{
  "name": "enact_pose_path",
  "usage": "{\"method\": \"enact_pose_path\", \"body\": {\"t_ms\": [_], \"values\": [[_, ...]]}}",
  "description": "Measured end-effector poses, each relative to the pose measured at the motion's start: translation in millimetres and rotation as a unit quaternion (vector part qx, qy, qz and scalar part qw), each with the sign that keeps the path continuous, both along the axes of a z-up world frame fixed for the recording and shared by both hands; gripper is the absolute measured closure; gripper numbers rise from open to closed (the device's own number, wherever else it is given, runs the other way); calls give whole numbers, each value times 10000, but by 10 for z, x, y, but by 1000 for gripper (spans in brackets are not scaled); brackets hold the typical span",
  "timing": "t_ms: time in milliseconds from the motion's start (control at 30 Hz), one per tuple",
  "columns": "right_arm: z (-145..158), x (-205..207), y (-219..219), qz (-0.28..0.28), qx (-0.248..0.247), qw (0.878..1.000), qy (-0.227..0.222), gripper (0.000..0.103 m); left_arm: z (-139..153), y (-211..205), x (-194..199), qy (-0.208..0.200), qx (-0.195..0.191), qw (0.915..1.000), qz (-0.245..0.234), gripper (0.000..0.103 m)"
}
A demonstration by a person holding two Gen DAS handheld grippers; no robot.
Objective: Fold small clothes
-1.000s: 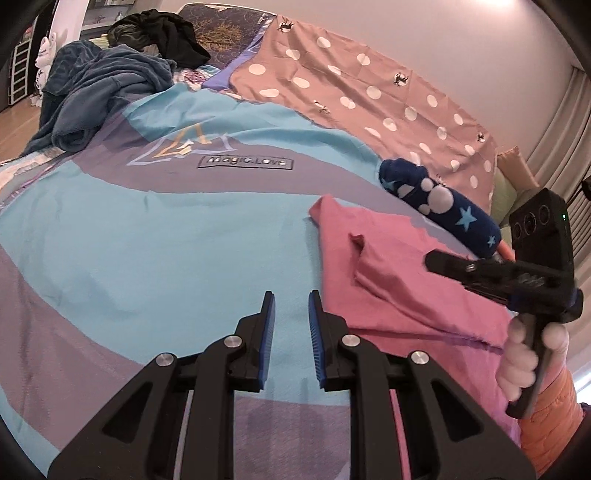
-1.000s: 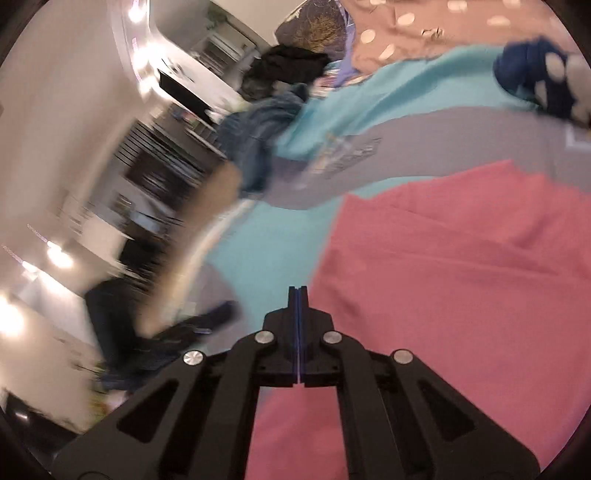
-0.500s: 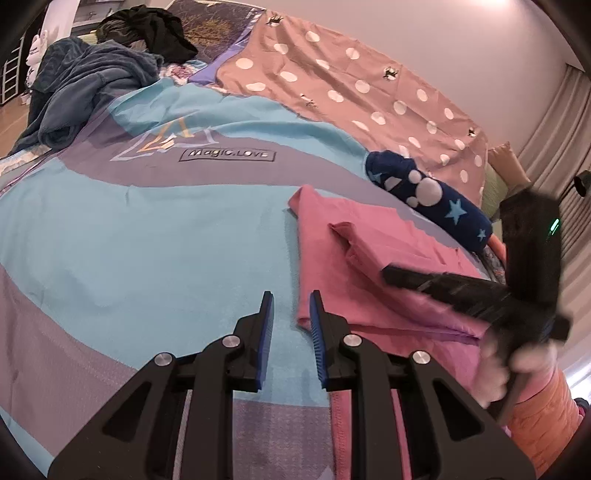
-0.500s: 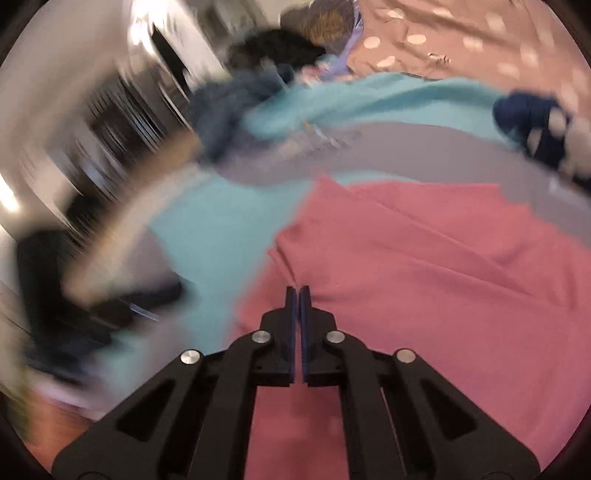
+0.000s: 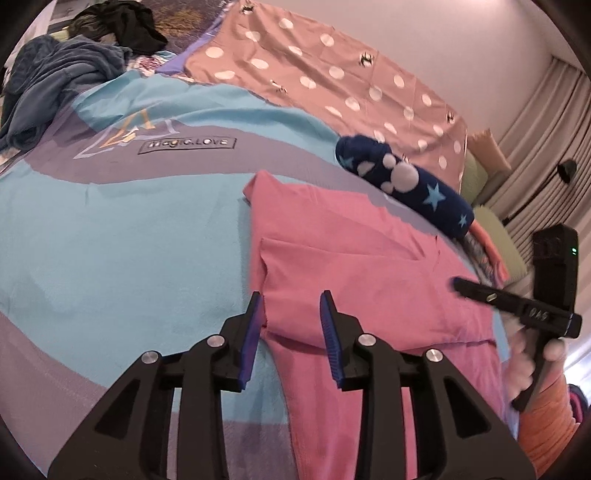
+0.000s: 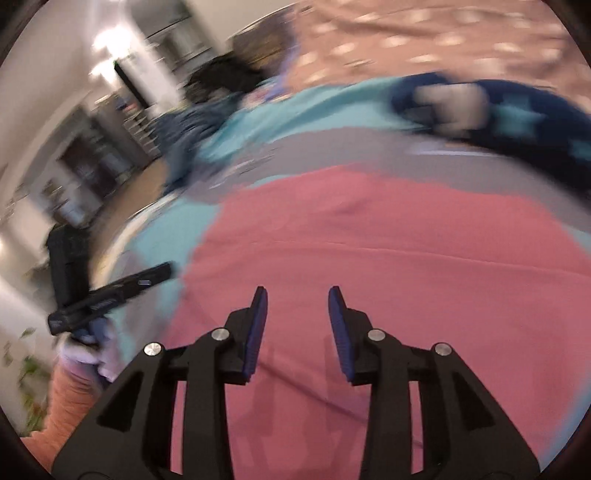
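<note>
A pink garment [image 5: 354, 258] lies partly folded on the bed, with a folded layer on top; it also fills the right wrist view [image 6: 369, 236]. My left gripper [image 5: 291, 299] is open, its jaws straddling the near left corner of the folded layer just above the cloth. My right gripper [image 6: 297, 295] is open and empty, low over the garment's middle. It also shows in the left wrist view [image 5: 458, 284] at the garment's right side. The left gripper shows in the right wrist view [image 6: 166, 267], at the left.
The bed cover [image 5: 110, 221] is turquoise and grey. A navy star-patterned soft item [image 5: 406, 181] lies beyond the garment. A dotted pink sheet [image 5: 332, 74] lies behind. A blue blanket [image 5: 55, 81] and dark clothes [image 5: 125, 22] are piled far left.
Both grippers have opened wider; the right one was shut. The left gripper has moved right onto the garment's folded corner. The right gripper has swung over the garment.
</note>
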State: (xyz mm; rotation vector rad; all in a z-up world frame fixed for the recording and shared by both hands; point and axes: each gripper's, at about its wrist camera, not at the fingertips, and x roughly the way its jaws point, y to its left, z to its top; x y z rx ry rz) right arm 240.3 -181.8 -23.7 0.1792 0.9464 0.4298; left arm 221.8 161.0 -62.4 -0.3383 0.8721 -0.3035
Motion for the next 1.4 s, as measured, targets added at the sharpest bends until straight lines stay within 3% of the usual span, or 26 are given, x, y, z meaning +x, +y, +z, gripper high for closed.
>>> {"method": "enact_pose_path", "body": {"t_ms": [100,200,300,400,433,467,500,533,600,700,800,867,933,1000,1033,1067,1133,1167,1400], "values": [[-47,-104,-849,-1066,-381,9936,-12,67,-36,-73,131,40,264,9996,14,61],[-209,-158,-1604,-2020,-34,9785,421,61,-84,-145,286,147,434,9990,-15,61],[-456,-199,-1900,-2124,640,9723,734,53,-195,-198,432,335,661,9972,-15,56],[-593,-139,-1851,-1747,1225,9738,785,51,-265,-196,514,320,540,9980,97,59],[-611,-109,-1780,-1697,1172,9760,699,51,-267,-200,530,315,450,9984,106,72],[-610,-59,-1676,-1714,869,9799,538,59,-255,-217,538,288,367,9989,84,77],[-618,-24,-1639,-1861,490,9800,502,99,-242,-245,546,269,395,9988,79,85],[-641,23,-1693,-2087,443,9755,536,99,-228,-288,546,241,534,9983,77,87],[-716,85,-1865,-2438,962,9621,749,99,-215,-351,545,162,833,9964,85,88],[-623,-5,-1762,-2101,510,9750,515,97,-197,-373,510,93,1006,9948,147,86],[-466,-333,-1765,-2038,216,9780,397,77,-112,-326,367,71,1026,9944,233,84],[-352,-651,-1717,-1691,415,9843,277,73,-22,-283,222,-44,967,9951,199,79],[-317,-928,-1549,-1273,353,9910,227,65,82,-244,17,-222,859,9960,124,65],[-367,-965,-1294,-1161,-431,9920,228,66,117,-264,-115,-303,747,9967,4,57],[-432,-941,-1216,-1256,-941,9873,260,81,91,-309,-141,-266,792,9965,-51,57],[-528,-953,-1237,-1346,-1145,9840,229,86,41,-357,-154,-165,928,9955,-79,57],[-574,-1025,-1431,-1619,-658,9845,152,86,-175,-484,-188,160,1795,9836,12,56],[-583,-1076,-1545,-1859,-326,9818,229,86,-243,-514,-256,82,2086,9780,23,53],[-414,-1674,-1636,-1965,-82,9803,161,88,-63,-170,-780,-25,1534,9880,180,54]]}}
